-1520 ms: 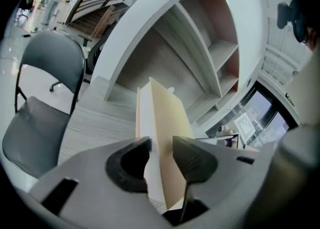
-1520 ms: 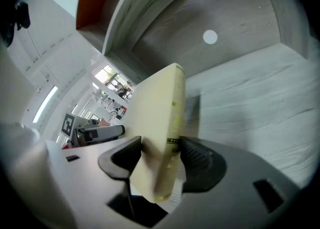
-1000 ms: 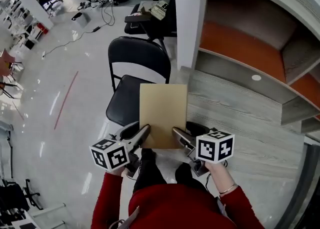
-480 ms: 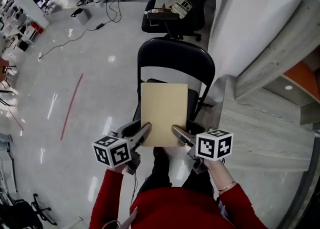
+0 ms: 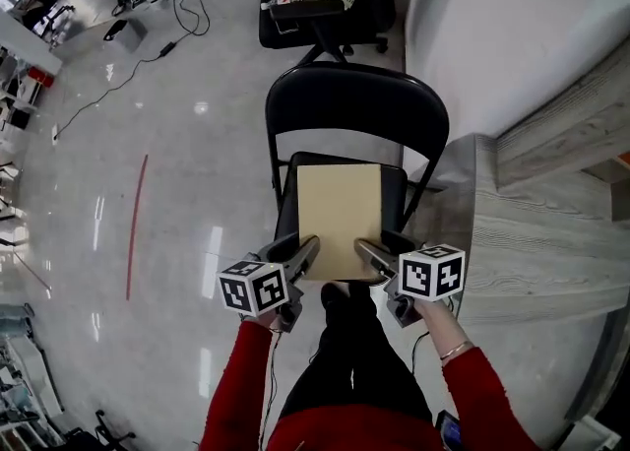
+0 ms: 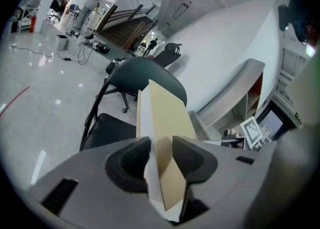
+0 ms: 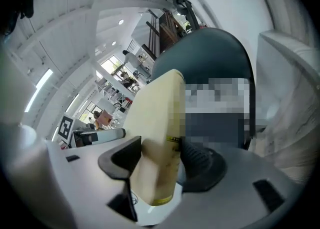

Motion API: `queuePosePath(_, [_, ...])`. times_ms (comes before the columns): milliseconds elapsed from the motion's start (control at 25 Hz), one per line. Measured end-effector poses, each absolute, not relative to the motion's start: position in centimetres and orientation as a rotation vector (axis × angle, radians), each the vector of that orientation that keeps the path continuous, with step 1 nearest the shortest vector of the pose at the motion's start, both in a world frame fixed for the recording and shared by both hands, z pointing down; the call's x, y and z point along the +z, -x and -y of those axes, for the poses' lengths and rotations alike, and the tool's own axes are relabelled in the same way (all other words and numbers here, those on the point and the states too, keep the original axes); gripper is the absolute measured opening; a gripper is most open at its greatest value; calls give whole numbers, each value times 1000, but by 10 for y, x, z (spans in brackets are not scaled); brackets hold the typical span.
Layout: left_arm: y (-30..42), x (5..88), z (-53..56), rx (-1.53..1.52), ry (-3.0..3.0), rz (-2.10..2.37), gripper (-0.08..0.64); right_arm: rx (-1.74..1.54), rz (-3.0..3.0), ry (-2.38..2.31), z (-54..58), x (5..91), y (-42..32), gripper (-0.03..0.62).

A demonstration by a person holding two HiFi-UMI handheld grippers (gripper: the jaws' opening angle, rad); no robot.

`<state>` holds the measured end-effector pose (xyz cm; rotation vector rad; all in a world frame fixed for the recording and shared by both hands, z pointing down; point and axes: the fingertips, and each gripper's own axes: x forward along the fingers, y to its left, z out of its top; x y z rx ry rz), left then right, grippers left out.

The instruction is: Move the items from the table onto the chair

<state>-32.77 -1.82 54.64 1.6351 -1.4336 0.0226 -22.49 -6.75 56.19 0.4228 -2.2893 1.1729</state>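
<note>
Beside the grey bench (image 5: 536, 242), a black folding chair (image 5: 356, 104) sits under a tan box (image 5: 340, 215), perhaps cardboard, its near edge clamped by left tongs (image 5: 308, 246) and right tongs (image 5: 363, 248).

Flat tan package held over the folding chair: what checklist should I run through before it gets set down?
1. Left gripper clamped on the flat tan package: ok.
2. Right gripper clamped on the same near edge: ok.
3. Package lined up over the folding chair seat, in the head view: ok.
4. Seat bare under the package: cannot tell, the package hides it.
5. Gap between package and seat: cannot tell.
6. Right gripper apart from the table: ok.
</note>
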Motion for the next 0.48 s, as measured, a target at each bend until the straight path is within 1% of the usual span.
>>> queuePosePath(240, [332, 646, 34, 35, -1509, 1376, 155, 1253, 2151, -480, 84, 657, 227, 258])
queuePosePath(480, [338, 732, 40, 115, -1458, 1342, 150, 1338, 2067, -519, 83, 745, 231, 258])
